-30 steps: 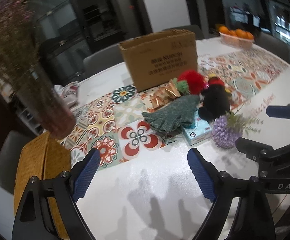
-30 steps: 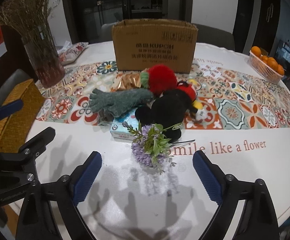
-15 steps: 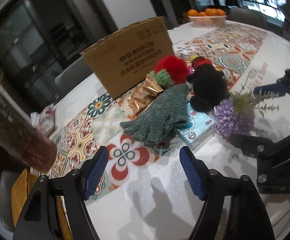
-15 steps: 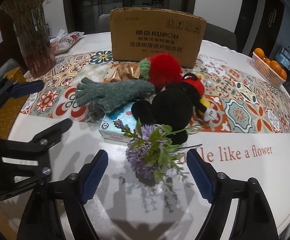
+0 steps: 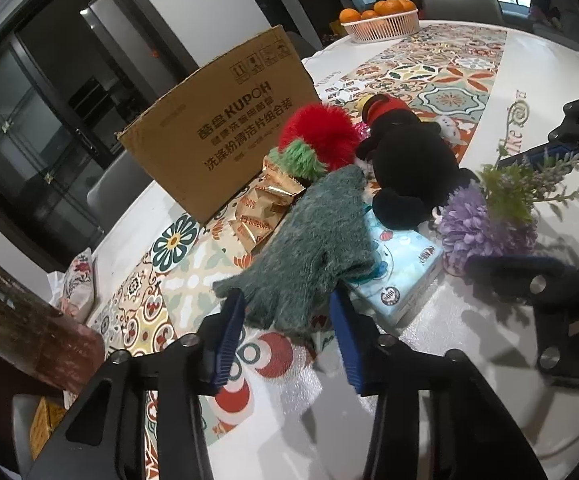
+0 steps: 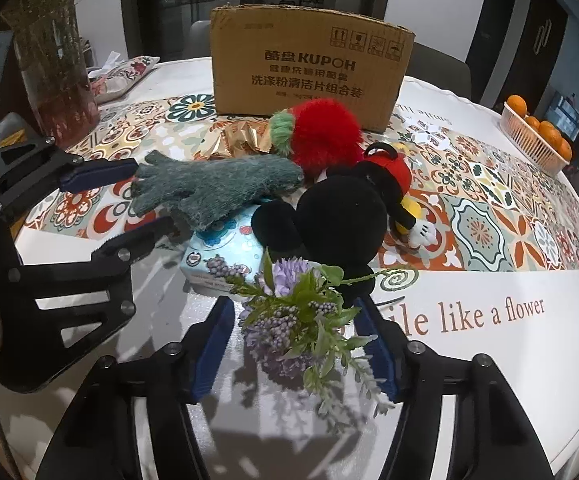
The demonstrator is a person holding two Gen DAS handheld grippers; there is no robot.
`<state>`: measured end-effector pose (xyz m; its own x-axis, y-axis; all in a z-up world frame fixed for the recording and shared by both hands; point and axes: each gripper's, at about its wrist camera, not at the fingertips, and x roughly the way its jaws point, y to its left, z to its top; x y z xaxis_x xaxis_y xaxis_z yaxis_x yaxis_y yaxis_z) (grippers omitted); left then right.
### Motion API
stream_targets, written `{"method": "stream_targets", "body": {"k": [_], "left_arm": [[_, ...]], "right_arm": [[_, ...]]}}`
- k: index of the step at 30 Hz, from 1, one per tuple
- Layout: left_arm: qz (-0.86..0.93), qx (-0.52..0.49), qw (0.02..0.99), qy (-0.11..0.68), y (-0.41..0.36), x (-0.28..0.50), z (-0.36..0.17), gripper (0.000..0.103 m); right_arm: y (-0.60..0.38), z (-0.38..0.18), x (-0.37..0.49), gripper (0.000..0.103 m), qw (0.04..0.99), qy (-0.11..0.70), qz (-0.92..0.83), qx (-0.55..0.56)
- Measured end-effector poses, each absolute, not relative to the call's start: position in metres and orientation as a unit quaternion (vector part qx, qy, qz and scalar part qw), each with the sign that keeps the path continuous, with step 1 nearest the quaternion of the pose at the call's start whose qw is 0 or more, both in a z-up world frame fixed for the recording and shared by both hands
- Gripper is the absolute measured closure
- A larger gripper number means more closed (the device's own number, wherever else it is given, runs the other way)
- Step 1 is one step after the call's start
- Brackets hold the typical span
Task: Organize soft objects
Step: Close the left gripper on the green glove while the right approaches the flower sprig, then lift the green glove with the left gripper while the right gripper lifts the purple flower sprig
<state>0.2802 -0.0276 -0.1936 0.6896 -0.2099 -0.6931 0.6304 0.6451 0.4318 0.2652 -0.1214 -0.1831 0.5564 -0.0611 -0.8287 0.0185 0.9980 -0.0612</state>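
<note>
Both grippers closing in on the soft pile.
Fuzzy green glove (image 5: 309, 248) lying fingers toward left gripper (image 5: 287, 338); right gripper (image 6: 295, 350) straddling the purple flower sprig (image 6: 293, 320); both jaws open.

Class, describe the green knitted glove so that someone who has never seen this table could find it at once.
Start at the big cardboard box standing on the patterned runner. In front of it lies a small heap of soft things; the green knitted glove stretches out at its left, partly over a pale blue tissue pack. It alone is flat, grey-green and fingered.
</note>
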Motion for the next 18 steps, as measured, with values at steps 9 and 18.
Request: {"method": "stream_targets", "body": {"k": [9,18], "left_arm": [[-0.242,0.358,0.849,0.306,-0.037,0.287,-0.203,0.088],[-0.250,0.275,0.855,0.361,-0.032,0.293,-0.195,0.094]], "right_arm": [[-0.127,-0.185,0.268,0.060,0.875,0.484,-0.024,0.002],[-0.138,-0.173,0.260,0.067,0.875,0.482,-0.030,0.034]]}}
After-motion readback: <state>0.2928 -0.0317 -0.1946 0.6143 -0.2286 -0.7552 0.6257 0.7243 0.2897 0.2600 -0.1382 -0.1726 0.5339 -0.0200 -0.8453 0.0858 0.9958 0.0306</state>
